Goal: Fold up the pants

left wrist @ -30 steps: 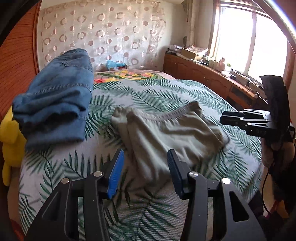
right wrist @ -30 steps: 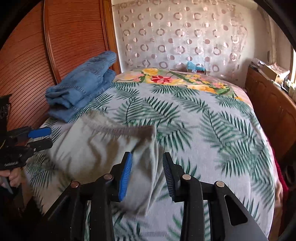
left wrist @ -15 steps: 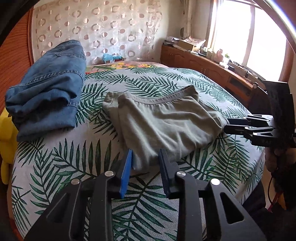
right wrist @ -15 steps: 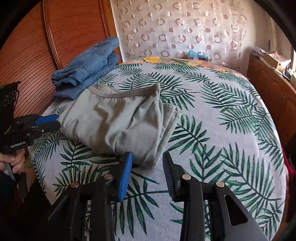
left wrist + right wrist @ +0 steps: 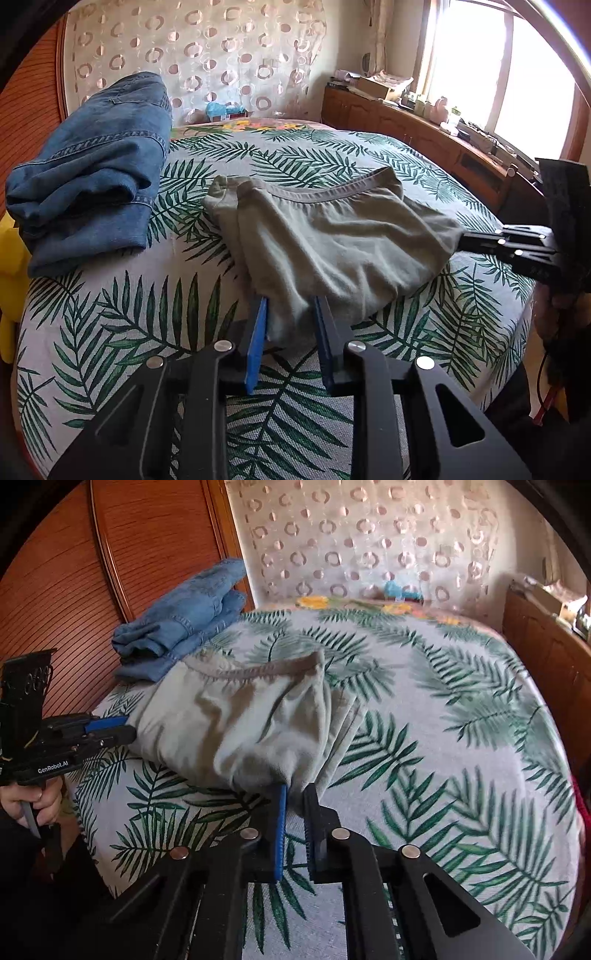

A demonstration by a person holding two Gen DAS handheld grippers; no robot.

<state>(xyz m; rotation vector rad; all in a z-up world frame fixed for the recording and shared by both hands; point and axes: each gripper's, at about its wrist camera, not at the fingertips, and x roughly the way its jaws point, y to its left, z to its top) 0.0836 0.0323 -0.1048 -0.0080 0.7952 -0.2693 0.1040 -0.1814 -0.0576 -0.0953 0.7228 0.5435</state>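
Far left of the bed (image 5: 110,332), folded blue jeans (image 5: 96,177) lie against the wooden headboard (image 5: 66,583). Just right of them, the grey-green pants (image 5: 332,236) lie folded on the leaf-print cover, waistband toward the curtain (image 5: 207,51). Left gripper (image 5: 290,325): jaws closing, near-left corner of the pants between them. Right gripper (image 5: 295,801): narrow, clamped on the near-right corner.

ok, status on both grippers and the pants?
Right gripper shut on grey pants. Left gripper closing on their near edge. Folded jeans alongside, apart.
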